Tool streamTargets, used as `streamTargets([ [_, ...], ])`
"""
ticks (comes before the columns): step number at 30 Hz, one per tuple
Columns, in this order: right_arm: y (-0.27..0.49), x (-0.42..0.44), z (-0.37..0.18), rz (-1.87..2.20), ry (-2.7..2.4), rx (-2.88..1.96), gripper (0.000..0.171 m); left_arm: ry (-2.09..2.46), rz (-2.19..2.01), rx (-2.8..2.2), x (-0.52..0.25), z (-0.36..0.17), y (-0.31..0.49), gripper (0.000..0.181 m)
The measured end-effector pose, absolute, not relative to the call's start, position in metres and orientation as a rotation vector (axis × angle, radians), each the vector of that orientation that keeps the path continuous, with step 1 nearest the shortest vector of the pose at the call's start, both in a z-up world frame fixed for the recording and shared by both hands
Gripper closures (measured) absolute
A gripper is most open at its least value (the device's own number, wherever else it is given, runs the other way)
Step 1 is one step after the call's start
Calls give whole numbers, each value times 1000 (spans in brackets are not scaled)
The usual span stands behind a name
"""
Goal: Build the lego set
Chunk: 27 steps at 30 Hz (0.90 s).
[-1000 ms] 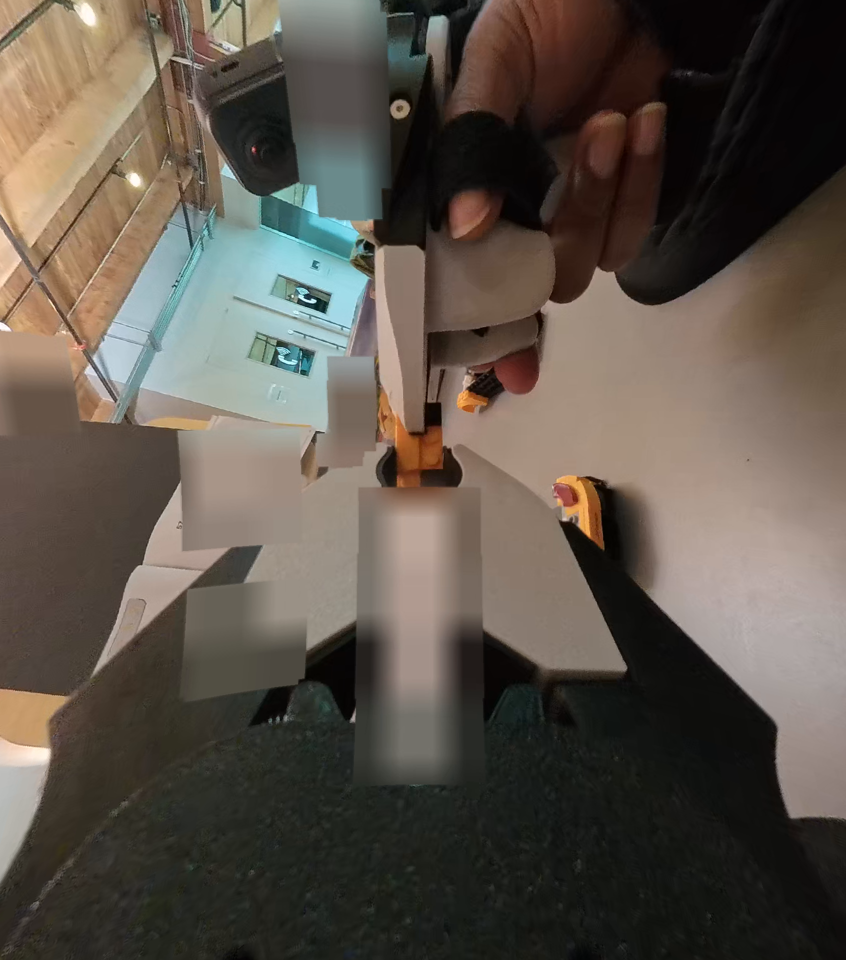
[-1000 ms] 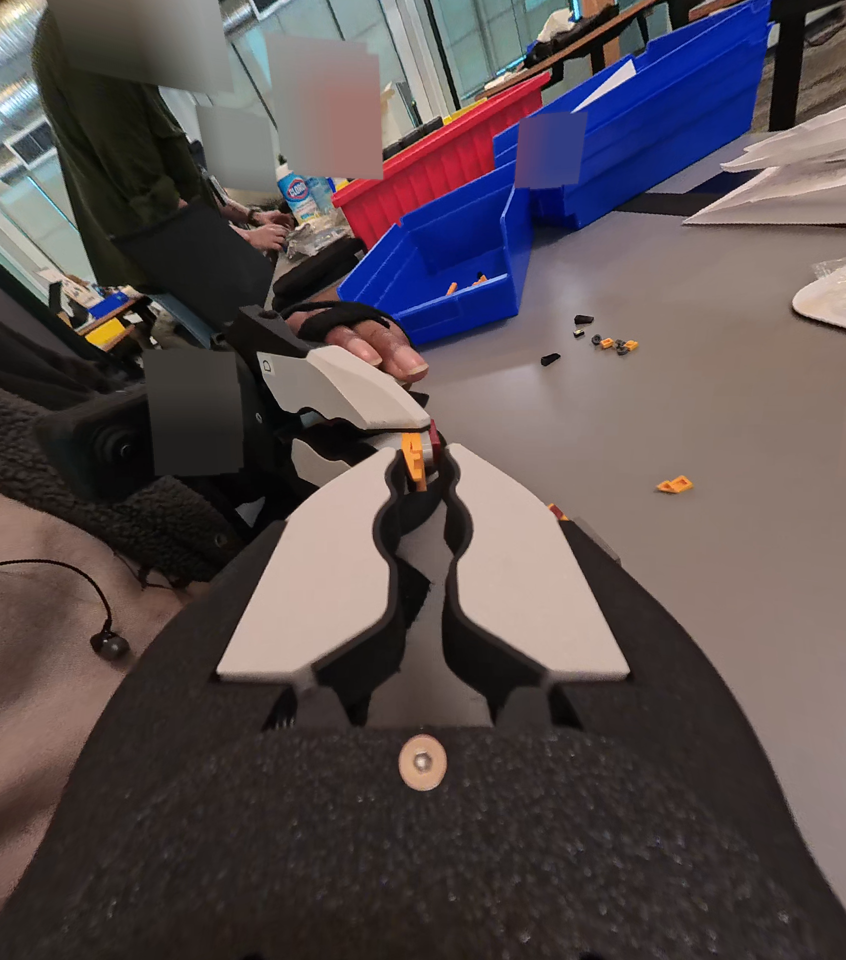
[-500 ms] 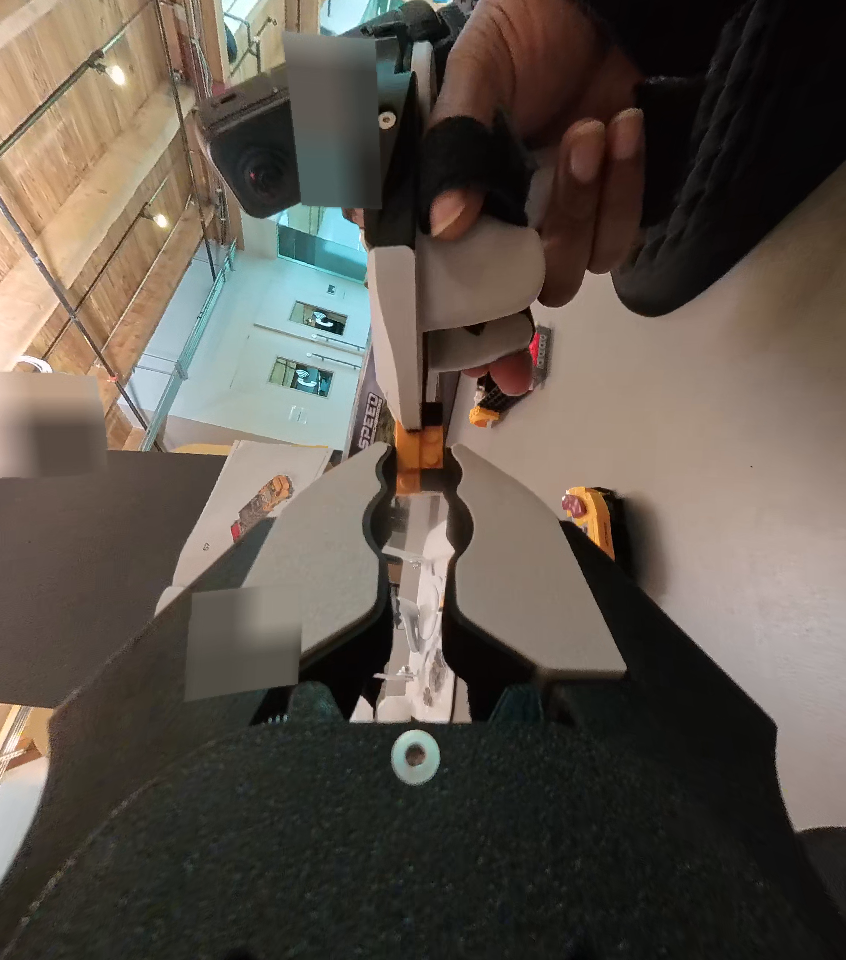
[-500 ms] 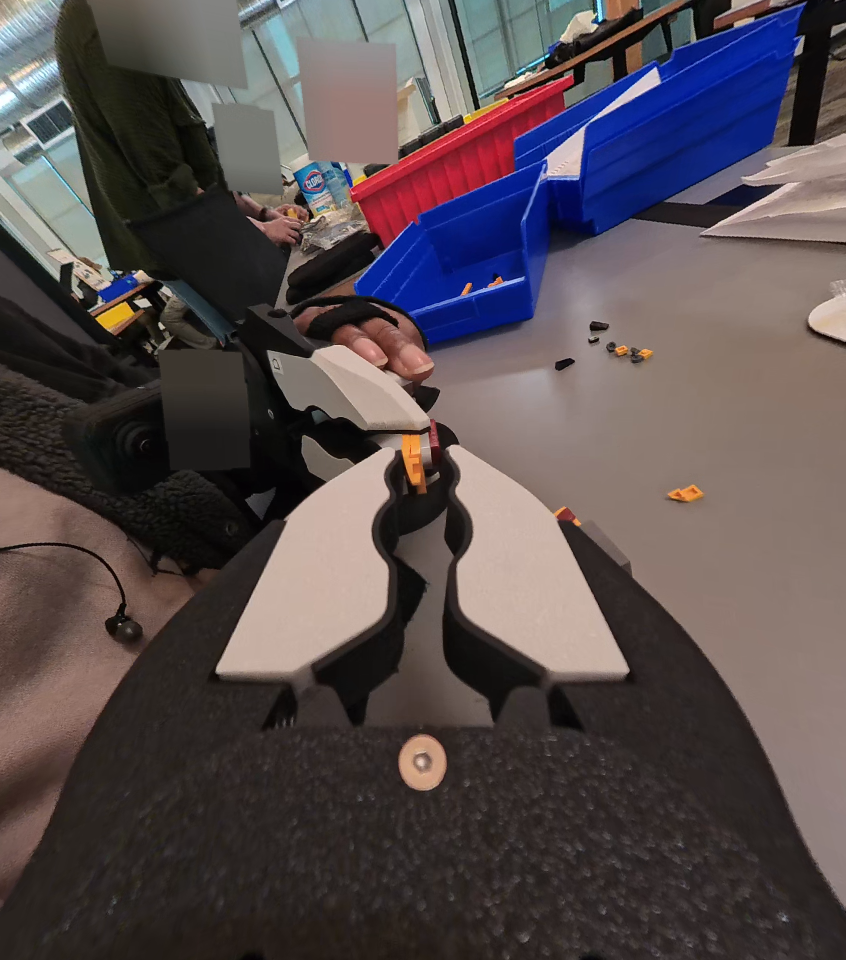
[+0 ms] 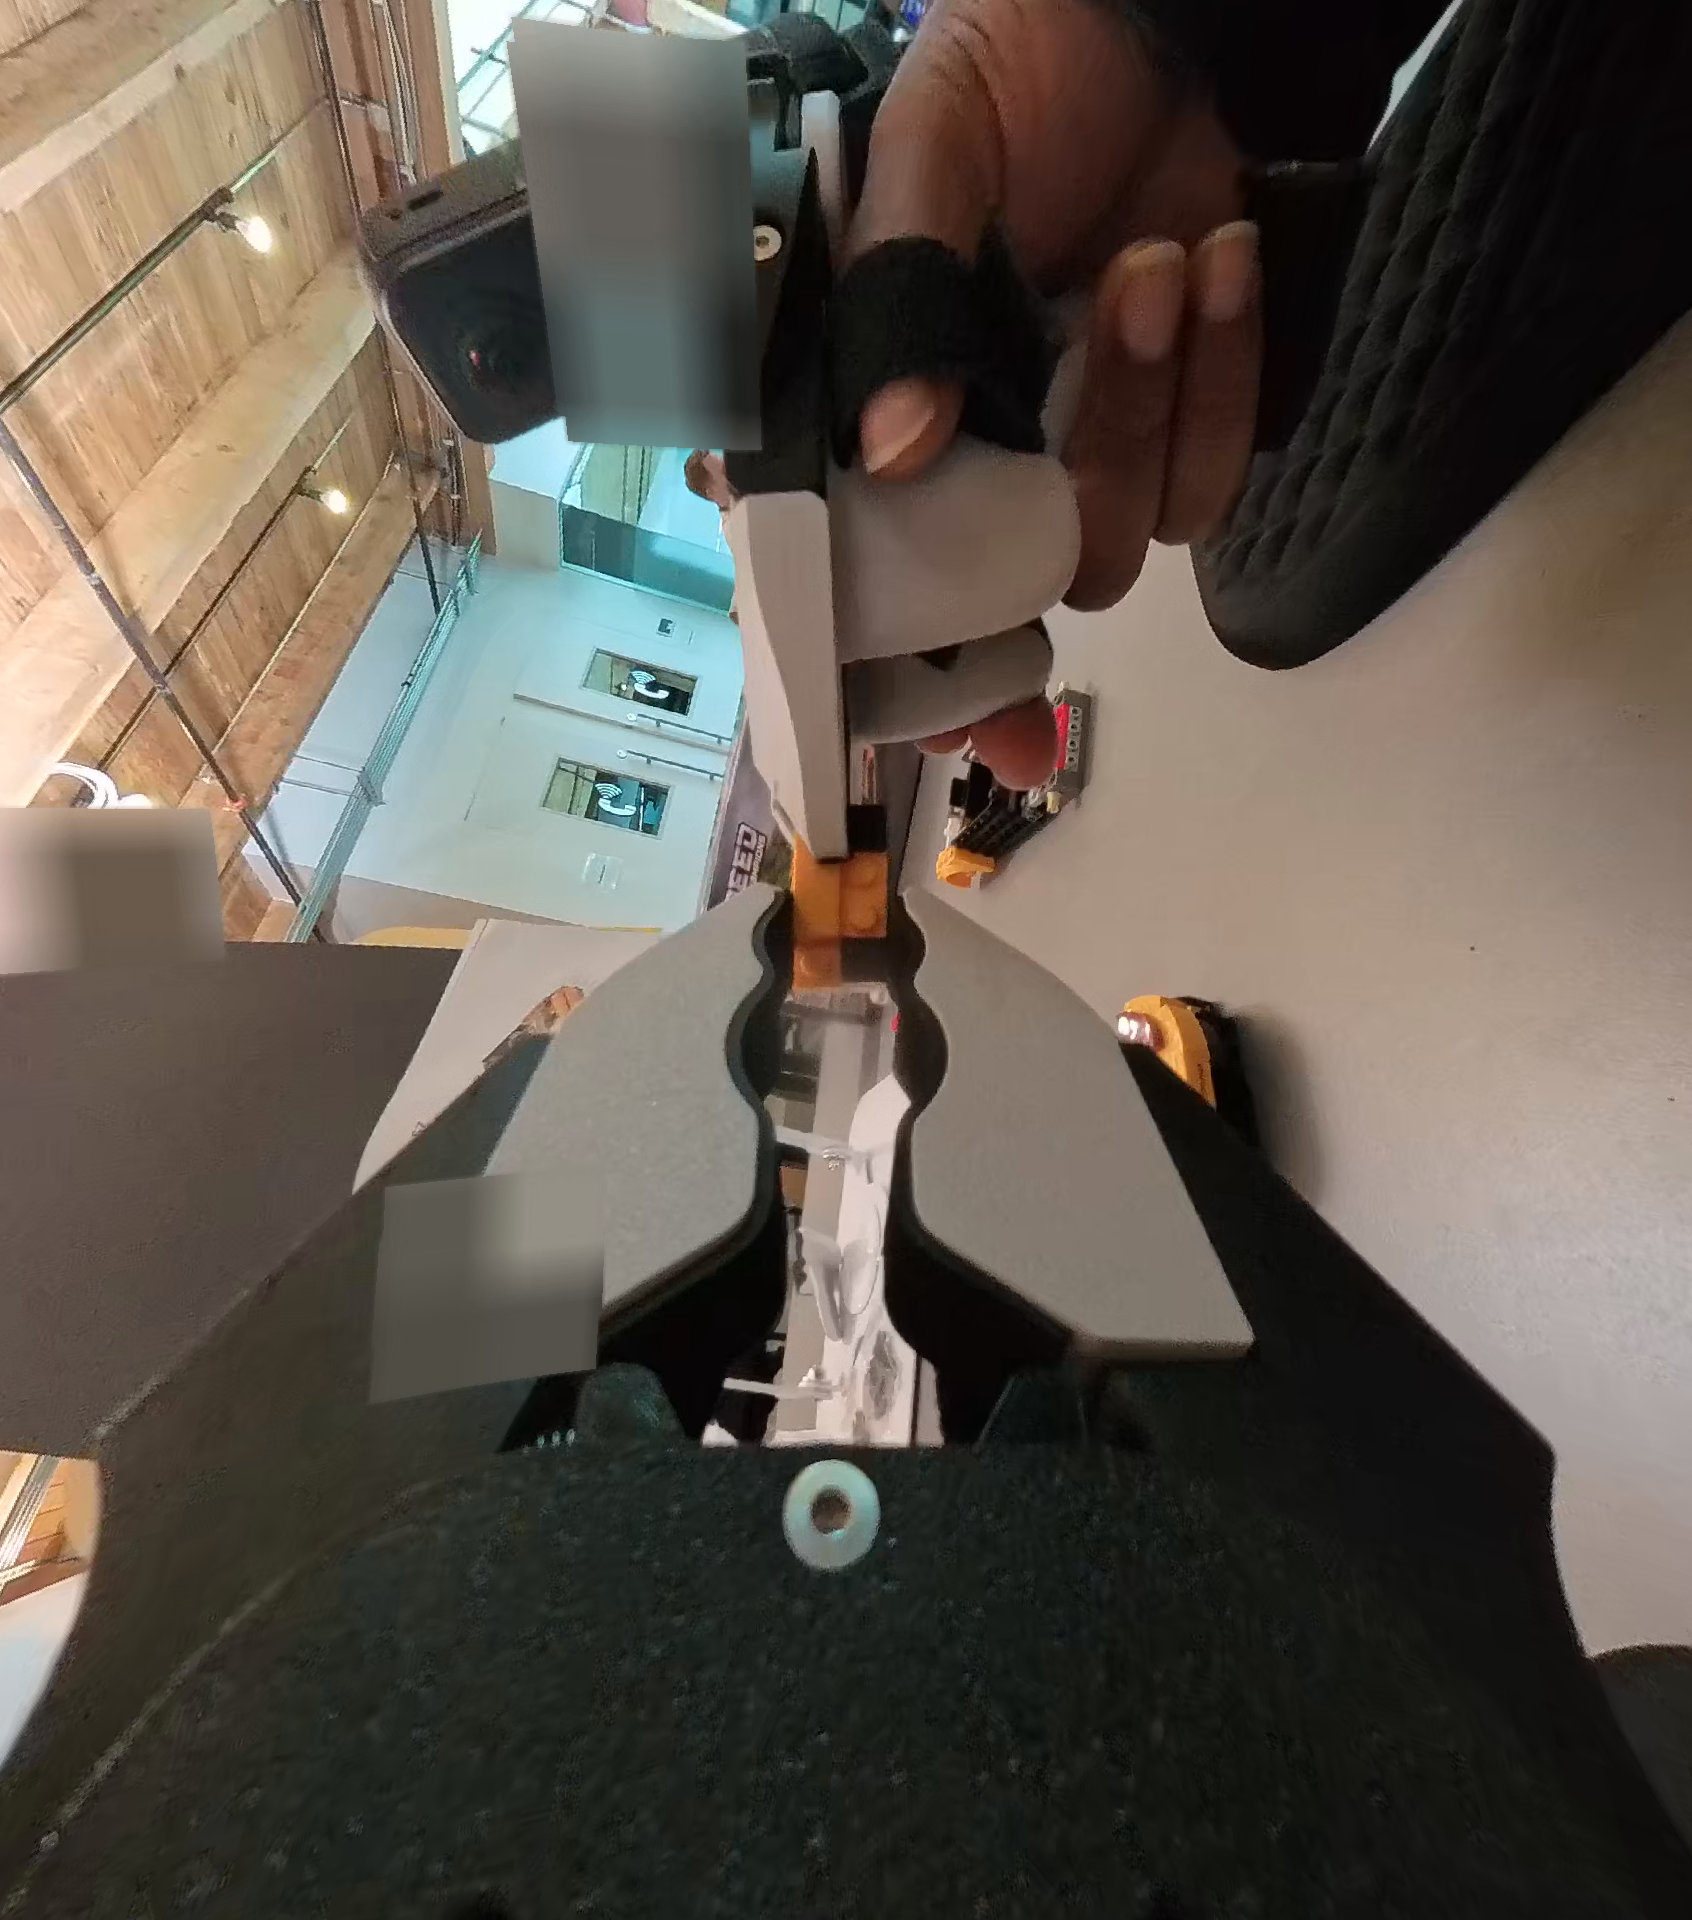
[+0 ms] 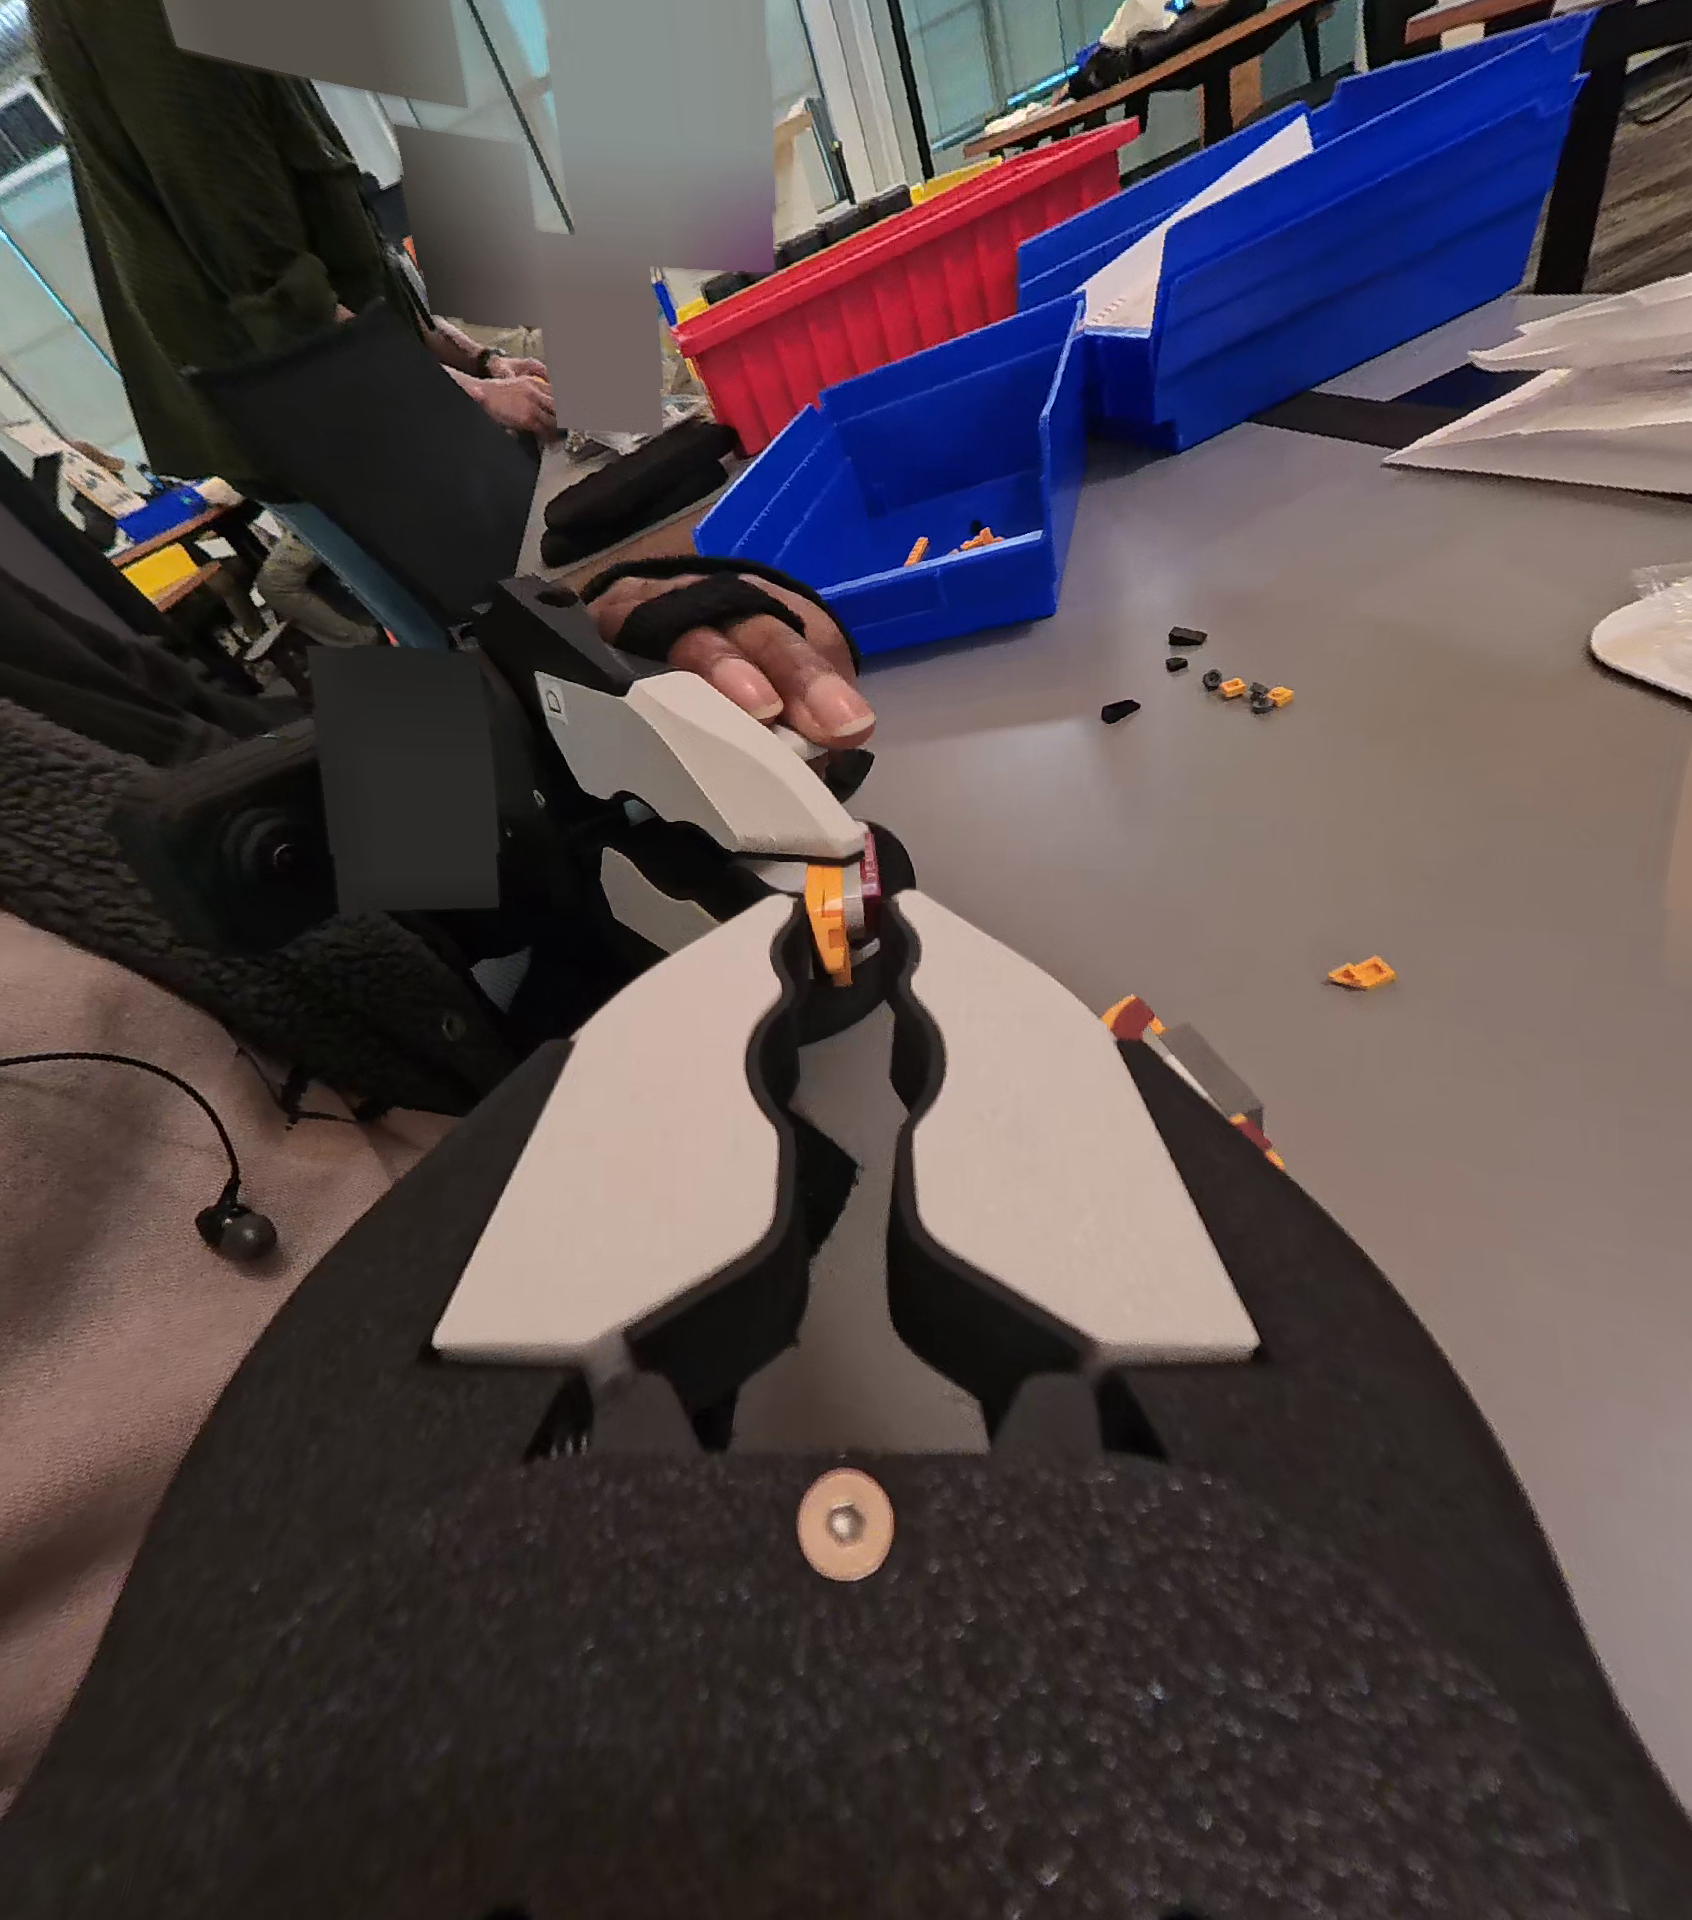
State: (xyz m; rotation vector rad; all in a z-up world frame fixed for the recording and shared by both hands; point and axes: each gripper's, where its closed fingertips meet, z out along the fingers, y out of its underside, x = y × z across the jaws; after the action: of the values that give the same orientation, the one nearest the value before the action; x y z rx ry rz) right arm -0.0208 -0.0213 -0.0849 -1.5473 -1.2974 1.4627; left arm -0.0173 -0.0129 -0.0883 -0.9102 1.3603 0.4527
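A small orange lego assembly [image 5: 840,909] with grey and dark red parts [image 6: 842,904] is held in the air above the grey table [image 6: 1289,831]. My left gripper [image 5: 840,925] is shut on it from one side. My right gripper [image 6: 840,920] is shut on it from the other side. In the left wrist view the right gripper's fingers [image 5: 800,665] come down from above onto the assembly. In the right wrist view the left gripper's fingers [image 6: 717,764] reach in from the left. The left wrist view is rolled sideways, with the table [image 5: 1496,1143] on its right.
A part-built orange and dark model [image 5: 1174,1039] lies by my left gripper, another model [image 5: 1018,810] farther off. Loose pieces: one orange [image 6: 1361,974] and a small black and orange cluster [image 6: 1226,681]. Blue bins [image 6: 925,520], a red bin [image 6: 904,281], paper sheets [image 6: 1652,416], and a standing person [image 6: 229,260] are behind. My two grippers' fingertips are within a few centimetres of each other.
Both grippers stay clamped on the orange assembly. The pair has shifted slightly, and the left wrist view has tilted a little, showing more of the far model on the table.
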Motion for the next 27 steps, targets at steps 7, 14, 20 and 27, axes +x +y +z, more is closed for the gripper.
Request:
streamTargets([
  [7,-21,-20,-84,1435,-1321,-1528,158,1358,448,-905,-17,-87,-13,164],
  [14,-20,-22,-86,1357,-1330,-1489,159,1366,508,-878,-20,-88,-12,165],
  [20,-25,-22,-72,1105,-1364,-1306,159,1322,609,-752,-20,-74,-17,165],
  [27,-31,-20,-62,907,-1395,-1143,158,1299,644,-671,-17,-63,-24,165],
])
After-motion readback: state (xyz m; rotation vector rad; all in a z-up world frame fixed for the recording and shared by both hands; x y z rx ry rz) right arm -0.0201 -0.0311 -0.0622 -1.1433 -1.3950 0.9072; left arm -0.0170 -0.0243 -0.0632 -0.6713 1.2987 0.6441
